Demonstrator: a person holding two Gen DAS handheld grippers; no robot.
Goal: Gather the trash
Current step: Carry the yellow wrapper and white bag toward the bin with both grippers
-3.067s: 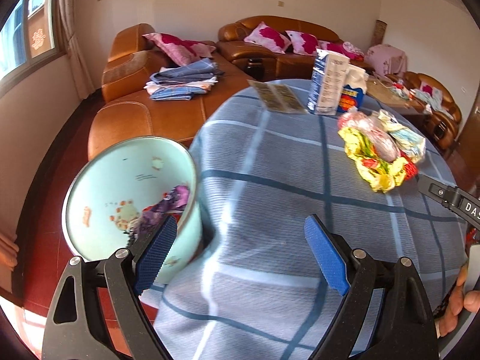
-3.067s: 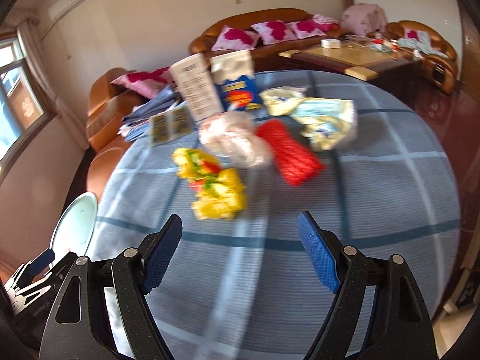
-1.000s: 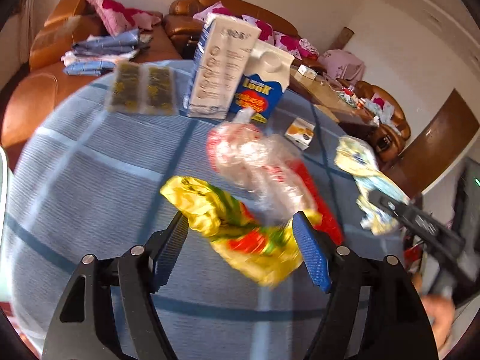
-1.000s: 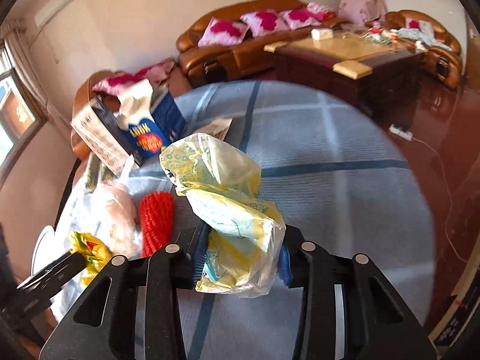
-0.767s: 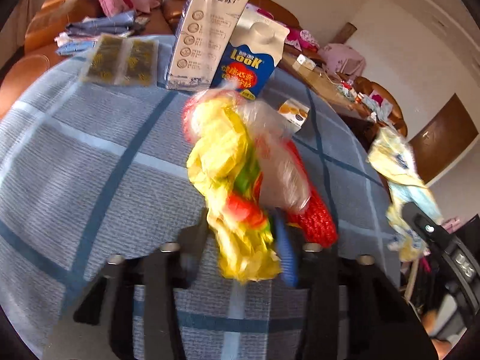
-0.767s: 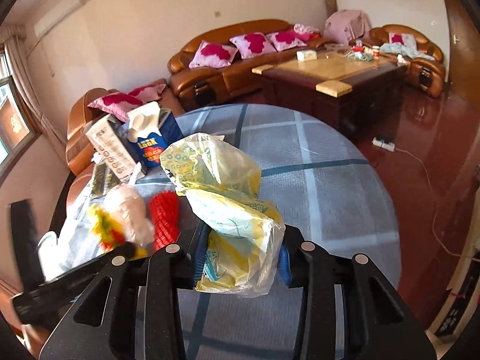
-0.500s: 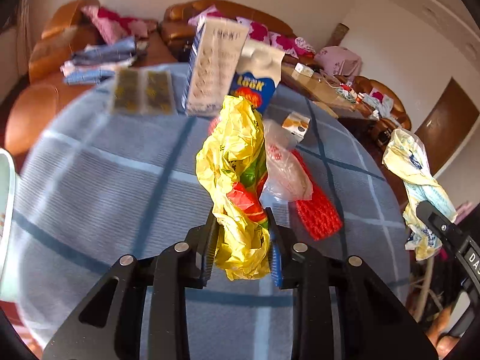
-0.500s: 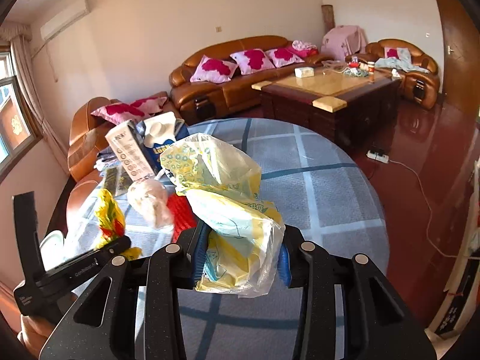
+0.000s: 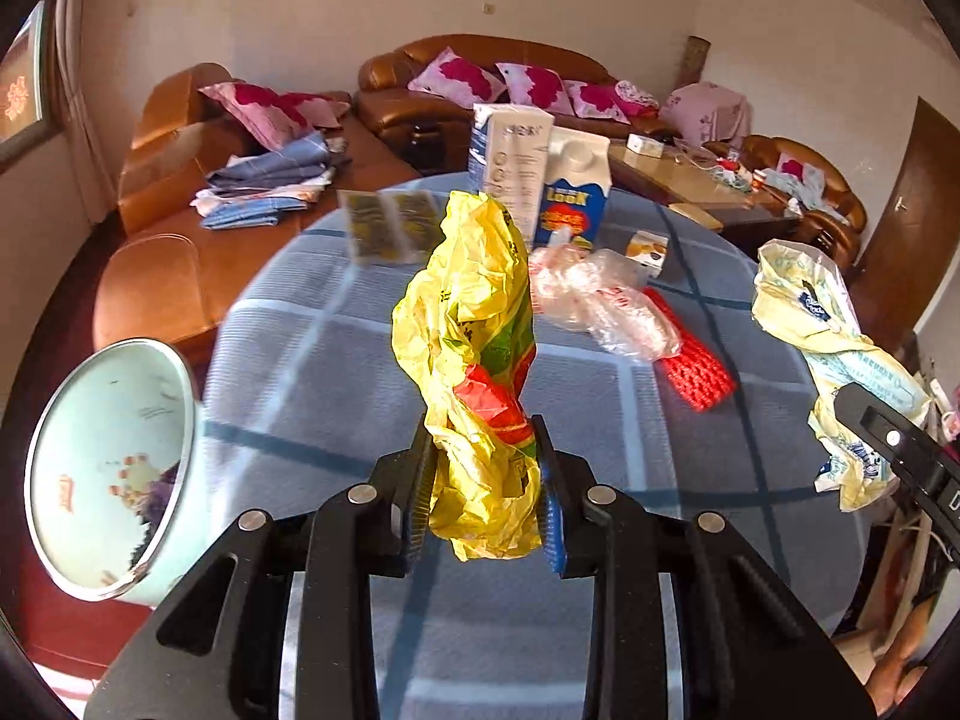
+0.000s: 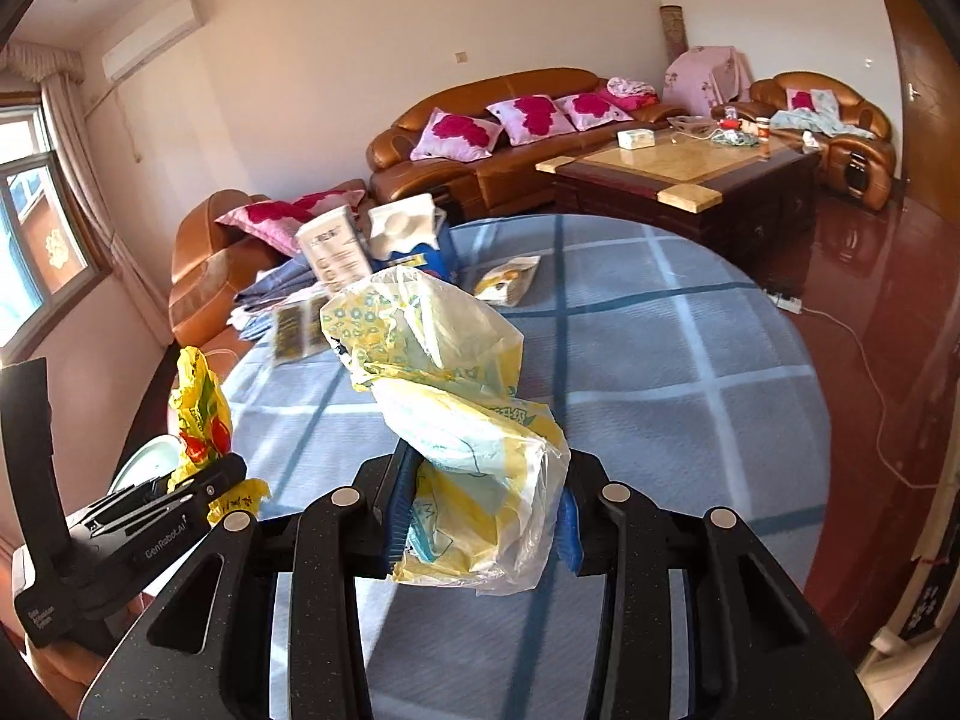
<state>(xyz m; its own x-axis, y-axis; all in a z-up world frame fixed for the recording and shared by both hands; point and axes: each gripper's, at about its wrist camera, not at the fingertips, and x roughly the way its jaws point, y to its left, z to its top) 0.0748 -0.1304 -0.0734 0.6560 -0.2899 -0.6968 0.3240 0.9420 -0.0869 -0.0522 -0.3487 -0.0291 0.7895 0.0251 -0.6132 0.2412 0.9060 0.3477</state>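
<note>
Both grippers are loaded: the left gripper pinches a yellow bag, the right gripper a pale bag, both lifted off the table. Neither is binned yet. Only the left view shows the bin at 9 o'clock (some scraps inside), with a clear bag and red net left at 2 o'clock.

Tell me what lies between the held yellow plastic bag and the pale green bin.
Only bare blue checked tablecloth between the yellow plastic bag in the left gripper and the pale green bin, in the left wrist view.
</note>
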